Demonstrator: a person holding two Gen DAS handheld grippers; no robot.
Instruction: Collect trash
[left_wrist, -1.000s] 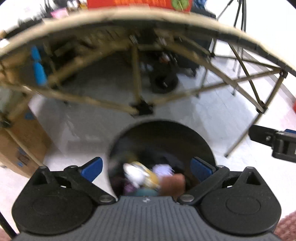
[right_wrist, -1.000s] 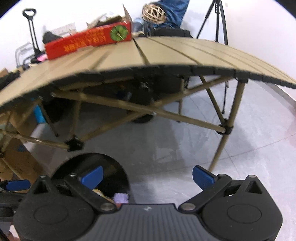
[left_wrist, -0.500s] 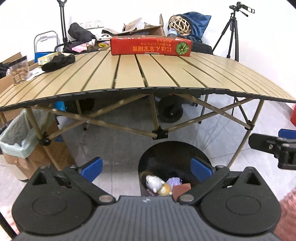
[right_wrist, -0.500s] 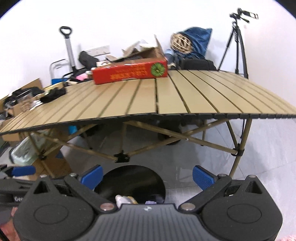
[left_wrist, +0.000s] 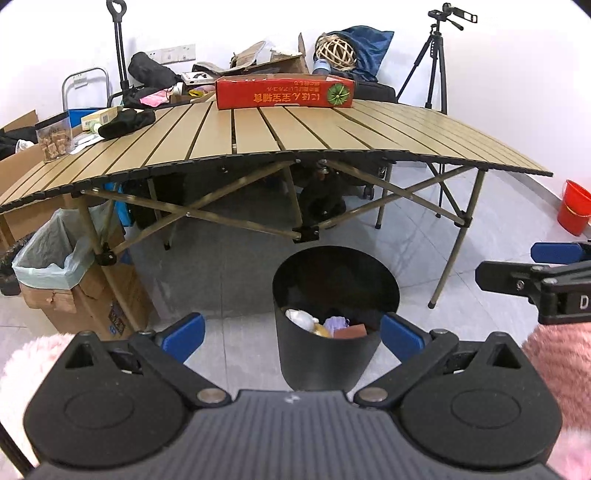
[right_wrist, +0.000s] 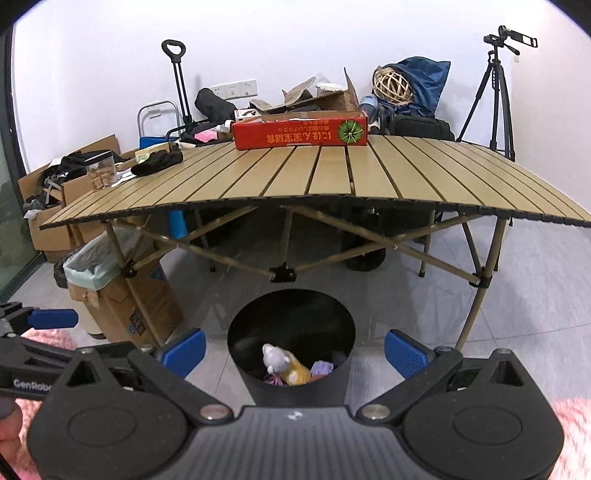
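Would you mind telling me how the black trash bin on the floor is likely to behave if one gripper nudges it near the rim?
The black trash bin looks taller than wide, so a high push may tip it. It holds only a few scraps, so it is probably light. On the glossy floor tiles it could slide instead.

Black round bin (left_wrist: 325, 354) stands upright on the grey tiled floor, just in front of the table's near edge, mouth open. Trash (right_wrist: 291, 369) lies low inside: a white-and-yellow crumpled item (left_wrist: 306, 322), a pale purple wad (left_wrist: 335, 325), a reddish-brown piece (left_wrist: 350, 331). Pieces touch one another.
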